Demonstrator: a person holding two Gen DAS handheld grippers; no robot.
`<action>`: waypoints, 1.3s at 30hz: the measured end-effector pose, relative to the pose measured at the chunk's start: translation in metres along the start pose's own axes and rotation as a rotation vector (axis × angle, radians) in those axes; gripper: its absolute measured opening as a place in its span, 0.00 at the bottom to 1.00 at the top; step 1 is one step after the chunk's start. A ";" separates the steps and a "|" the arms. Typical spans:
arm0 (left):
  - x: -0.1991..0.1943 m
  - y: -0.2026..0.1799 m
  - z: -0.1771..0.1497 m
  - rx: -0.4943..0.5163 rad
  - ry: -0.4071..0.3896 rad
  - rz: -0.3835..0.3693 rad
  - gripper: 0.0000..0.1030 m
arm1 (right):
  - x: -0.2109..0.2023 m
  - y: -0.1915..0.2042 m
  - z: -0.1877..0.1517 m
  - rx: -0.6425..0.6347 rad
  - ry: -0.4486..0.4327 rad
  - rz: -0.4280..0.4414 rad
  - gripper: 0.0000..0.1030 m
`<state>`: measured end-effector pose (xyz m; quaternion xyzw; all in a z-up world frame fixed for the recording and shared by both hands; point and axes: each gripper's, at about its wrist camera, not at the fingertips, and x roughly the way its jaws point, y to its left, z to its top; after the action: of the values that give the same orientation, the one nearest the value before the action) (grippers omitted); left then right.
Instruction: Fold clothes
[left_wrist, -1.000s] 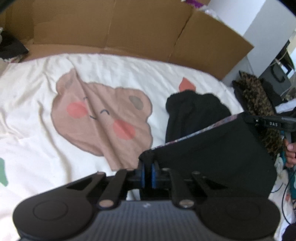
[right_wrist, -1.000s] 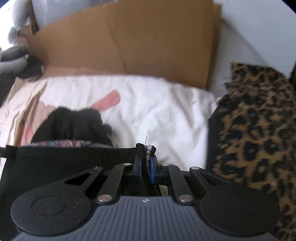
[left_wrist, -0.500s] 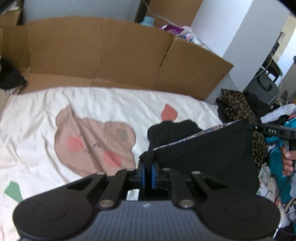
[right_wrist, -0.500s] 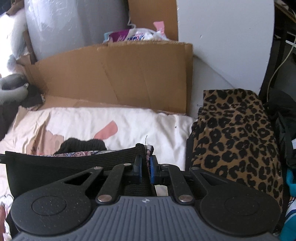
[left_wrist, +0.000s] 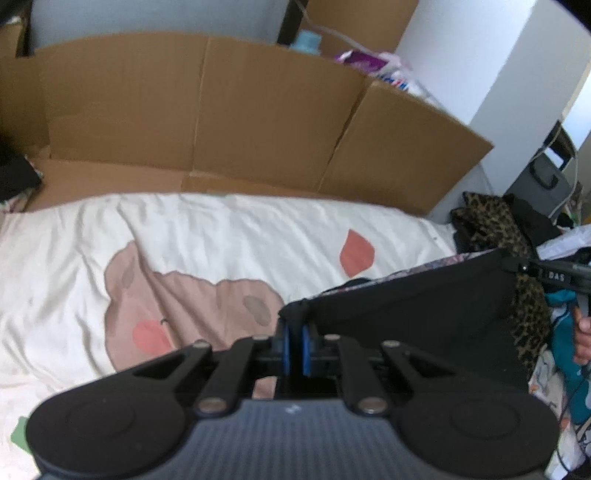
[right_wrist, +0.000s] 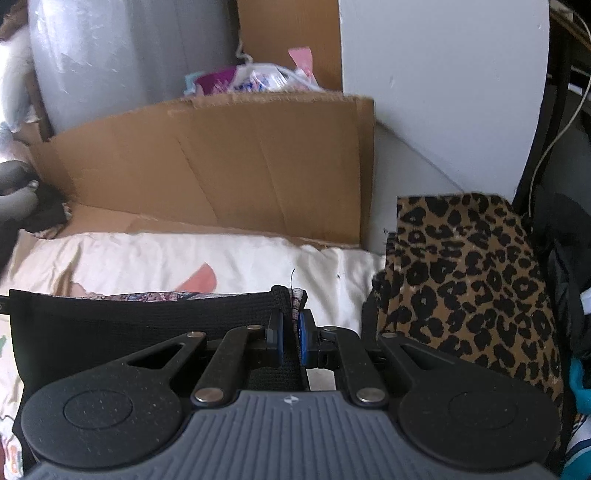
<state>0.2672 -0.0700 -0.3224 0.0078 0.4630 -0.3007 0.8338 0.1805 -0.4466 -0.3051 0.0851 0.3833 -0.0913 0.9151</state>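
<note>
Both grippers are pinched nearly shut on the same black garment (left_wrist: 417, 328), which hangs stretched between them above the bed. In the left wrist view the left gripper (left_wrist: 294, 341) sits at lower centre, its blue pads clamped on one top corner of the cloth, and the taut top edge runs toward the right edge of the frame, where the right gripper (left_wrist: 517, 266) bites the other corner. In the right wrist view the right gripper (right_wrist: 290, 334) holds a bunched corner at lower centre, a patterned lining showing at the fold, and the black cloth spreads away to the lower left. The main risk, as a judgement, is slippage: each grip catches only a small bunch at the very corner, so a sharp pull apart or a quick swing could drag the fabric out of one pair of pads and let that side drop onto the cream bedsheet (left_wrist: 229, 229) in a heap. The lower part of the garment is hidden behind the grippers, so whether it hangs free or trails cannot be told; if it trails, it could bunch as it is laid down and spoil the fold. The leopard-print cloth (right_wrist: 469, 284) lies just beside the garment at the right of the frame, and a drift that way could lay one over the other.
</note>
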 end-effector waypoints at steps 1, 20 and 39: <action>0.004 0.002 -0.001 0.000 0.008 0.001 0.07 | 0.004 0.000 -0.001 -0.001 0.007 -0.007 0.07; 0.065 0.016 -0.004 -0.002 0.114 0.015 0.07 | 0.047 -0.002 -0.001 0.017 0.063 -0.055 0.07; 0.054 0.007 0.001 0.046 0.054 0.108 0.17 | 0.053 0.002 -0.005 -0.046 0.042 -0.059 0.12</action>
<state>0.2932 -0.0914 -0.3658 0.0600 0.4774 -0.2657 0.8354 0.2144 -0.4485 -0.3464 0.0548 0.4066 -0.1076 0.9056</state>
